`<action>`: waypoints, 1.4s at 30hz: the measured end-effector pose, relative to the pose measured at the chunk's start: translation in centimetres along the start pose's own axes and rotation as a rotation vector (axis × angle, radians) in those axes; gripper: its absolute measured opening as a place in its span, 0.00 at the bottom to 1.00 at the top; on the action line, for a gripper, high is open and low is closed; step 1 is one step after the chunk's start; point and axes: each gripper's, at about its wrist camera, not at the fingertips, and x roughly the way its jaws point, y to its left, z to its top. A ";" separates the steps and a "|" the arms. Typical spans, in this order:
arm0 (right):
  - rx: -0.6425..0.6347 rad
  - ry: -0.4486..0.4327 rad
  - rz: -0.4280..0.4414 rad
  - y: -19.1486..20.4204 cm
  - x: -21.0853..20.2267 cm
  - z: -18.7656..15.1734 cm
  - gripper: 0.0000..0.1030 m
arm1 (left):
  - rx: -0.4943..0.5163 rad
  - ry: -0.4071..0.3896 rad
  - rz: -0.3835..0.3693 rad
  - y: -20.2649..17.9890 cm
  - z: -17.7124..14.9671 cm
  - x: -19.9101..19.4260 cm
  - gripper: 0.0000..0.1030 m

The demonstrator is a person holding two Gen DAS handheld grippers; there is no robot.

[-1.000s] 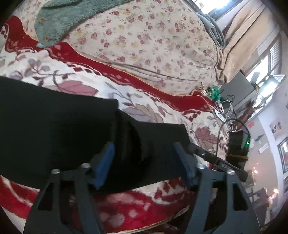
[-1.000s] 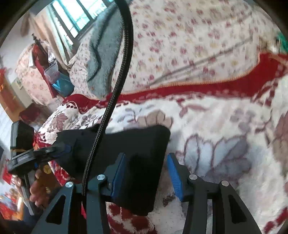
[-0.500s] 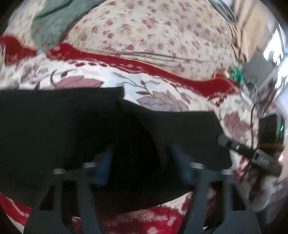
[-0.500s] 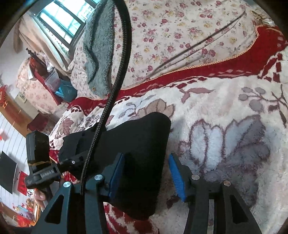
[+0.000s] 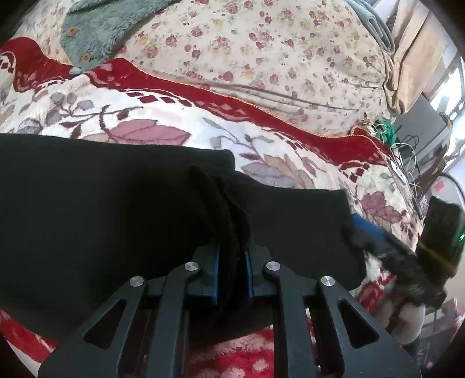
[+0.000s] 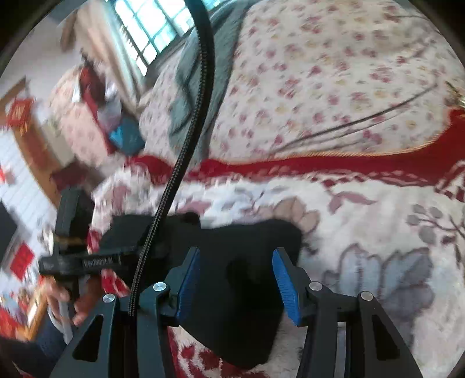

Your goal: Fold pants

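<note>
Nearest the left camera, the left gripper (image 5: pixel 231 266), which stood wide a second ago with the cloth lying loose between its fingers, now pinches a raised ridge of the black pants (image 5: pixel 116 209); its jaws are closing, the blue pads pressing the bunched fabric from both sides. That gives one hand a hold, so a fold can probably begin from this edge. The right gripper (image 6: pixel 237 283) has changed little: its fingers stand about half open, straddling the far end of the pants without pressing it, so that end looks not yet gripped. The pants lie spread across the red-and-cream floral blanket (image 5: pixel 162 116) on the bed. Farther back sits a rose-print quilt (image 5: pixel 261 52), with a grey-green fleece garment (image 5: pixel 101 23) on it.
</note>
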 end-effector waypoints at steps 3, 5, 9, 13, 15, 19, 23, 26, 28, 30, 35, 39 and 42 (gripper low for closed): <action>0.009 0.058 -0.047 -0.8 2.1 -1.1 0.48 | -0.004 -0.011 0.004 0.0 -0.2 0.1 0.13; 0.011 0.037 -0.031 -1.3 1.9 -1.3 0.48 | -0.016 -0.020 0.004 0.1 -0.3 0.2 0.16; -0.001 0.045 -0.043 -0.7 1.3 -1.0 0.48 | -0.016 -0.037 0.036 0.0 -0.5 -0.2 0.22; 0.053 0.045 -0.020 -0.4 0.4 -0.7 0.48 | 0.017 -0.056 0.103 -0.7 -0.8 -0.7 0.28; 0.067 0.032 0.002 0.1 0.0 -0.4 0.48 | 0.029 -0.069 0.131 -1.0 -1.0 -1.0 0.29; 0.037 0.033 0.026 1.8 -0.1 -0.1 0.48 | 0.041 -0.105 0.183 -1.0 -1.2 -2.1 0.36; -0.002 0.053 0.042 3.4 0.6 0.1 0.48 | 0.060 -0.155 0.237 -0.8 -1.4 -3.5 0.42; -0.025 0.063 0.067 4.6 1.3 0.2 0.48 | 0.037 -0.162 0.249 0.2 -1.4 -4.5 0.42; -0.044 0.068 0.082 5.4 1.8 0.4 0.48 | 0.017 -0.169 0.256 0.9 -1.4 -5.1 0.42; -0.060 0.075 0.111 6.4 2.5 0.7 0.48 | -0.018 -0.176 0.254 2.1 -1.6 -5.9 0.42; -0.100 0.092 0.148 8.6 4.3 1.7 0.48 | -0.151 -0.210 0.246 5.8 -2.5 -8.2 0.42; -0.174 0.108 0.194 11.2 6.4 3.0 0.48 | -0.265 -0.224 0.256 9.2 -3.7 -9.9 0.41; -0.227 0.118 0.244 13.5 8.3 3.9 0.49 | -0.351 -0.250 0.267 11.6 -4.7 -11.1 0.41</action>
